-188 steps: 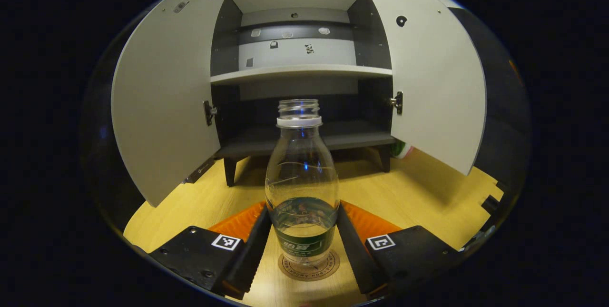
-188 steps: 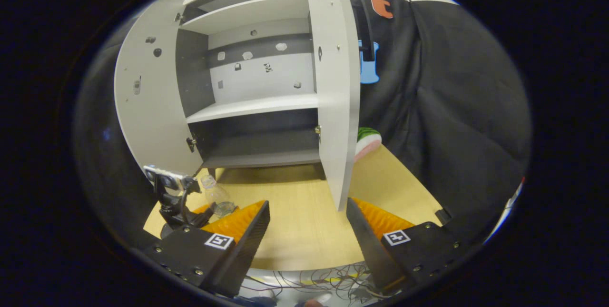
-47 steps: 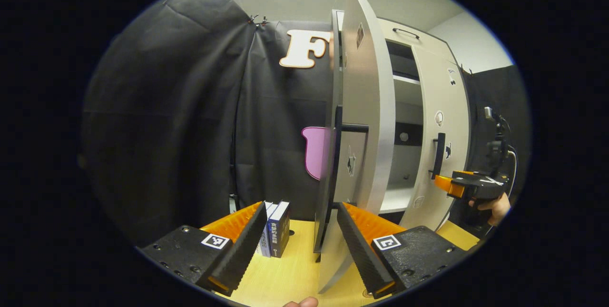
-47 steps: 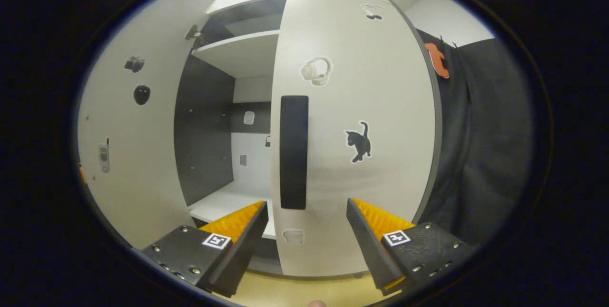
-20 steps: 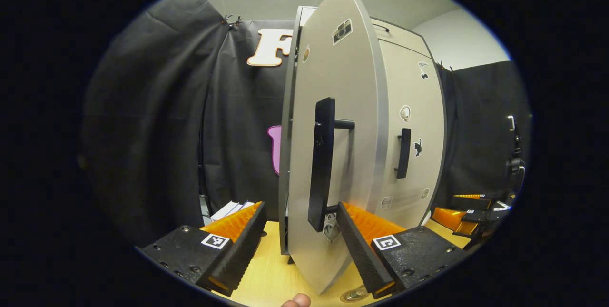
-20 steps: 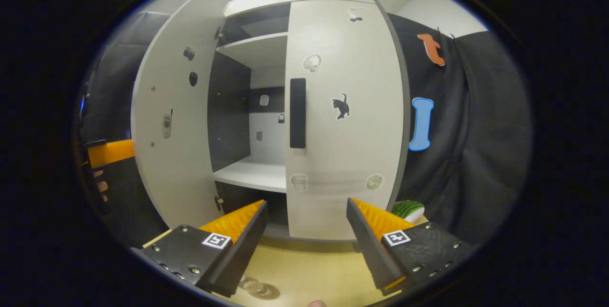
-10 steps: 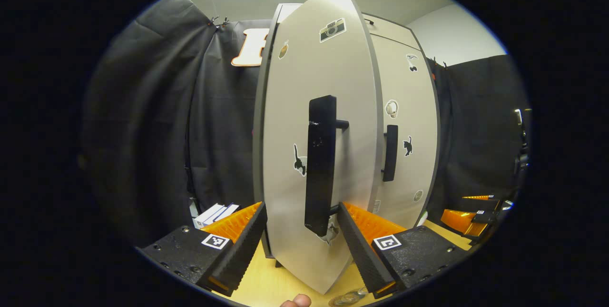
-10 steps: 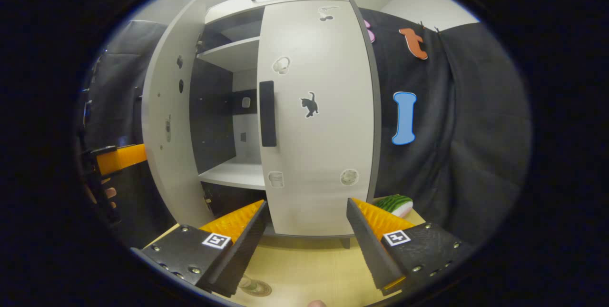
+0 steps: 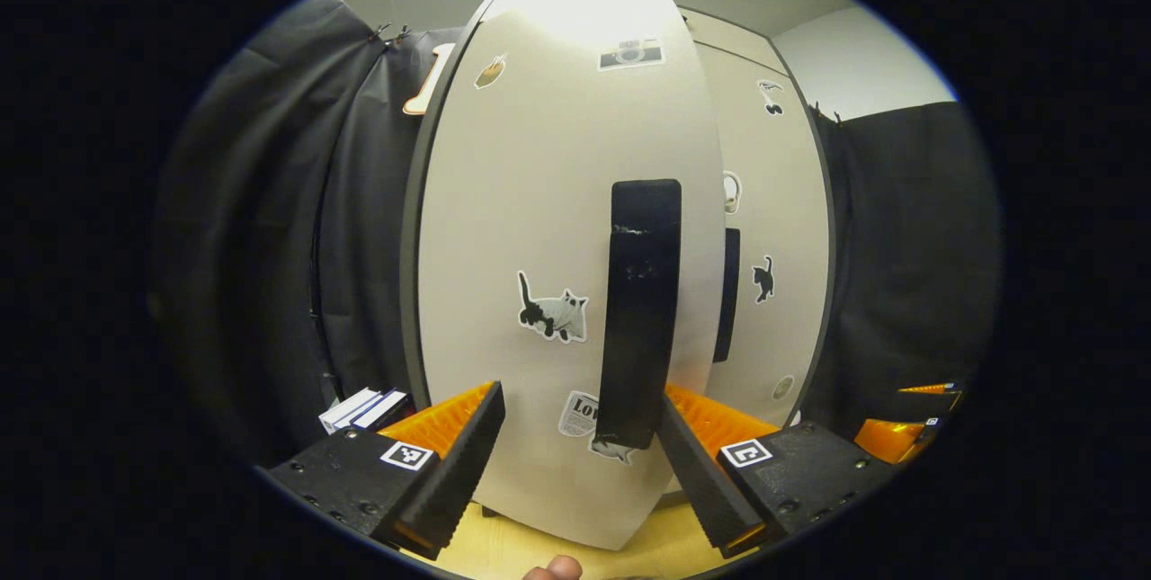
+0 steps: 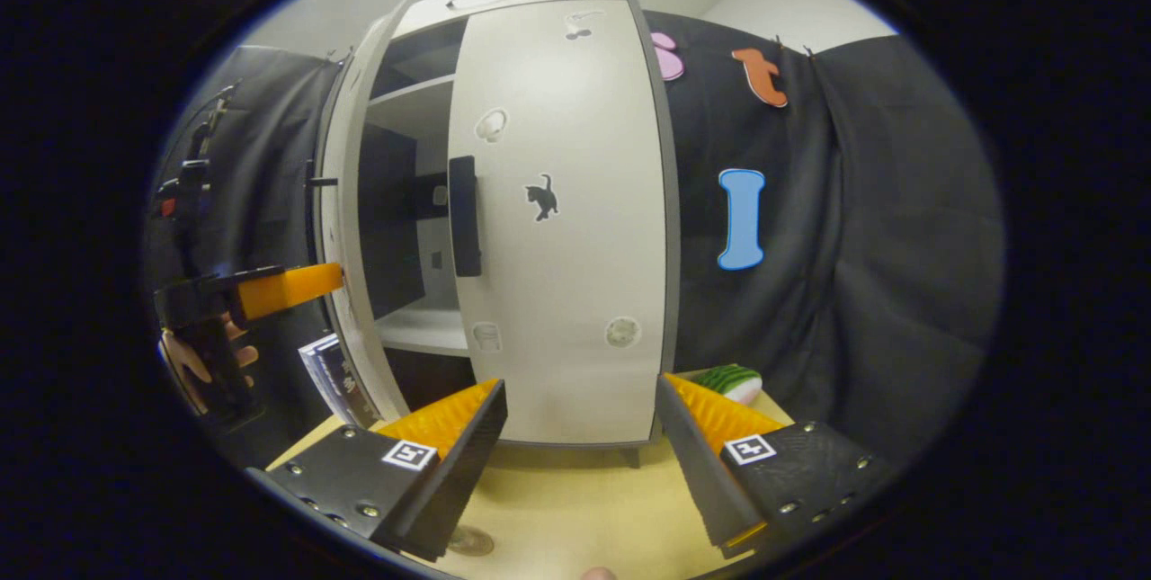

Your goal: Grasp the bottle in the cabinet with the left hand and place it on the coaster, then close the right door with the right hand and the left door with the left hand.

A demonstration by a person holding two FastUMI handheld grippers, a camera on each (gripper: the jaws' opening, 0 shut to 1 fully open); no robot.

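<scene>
My left hand-held gripper [image 9: 575,436] was spread wide against the left door [image 9: 548,229], which stood ajar. The right hand-held gripper [image 10: 580,436] was spread too, facing the shut right door [image 10: 575,229].

Books [image 9: 364,409] half behind the left door [image 9: 539,292] — coaster [image 10: 469,541] mostly hidden by a finger, bottle unseen

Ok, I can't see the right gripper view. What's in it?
A pale cabinet: its right door looks shut, while the left door stands partly open with the left tongs at it. The right tongs hang open over the wooden table.
</scene>
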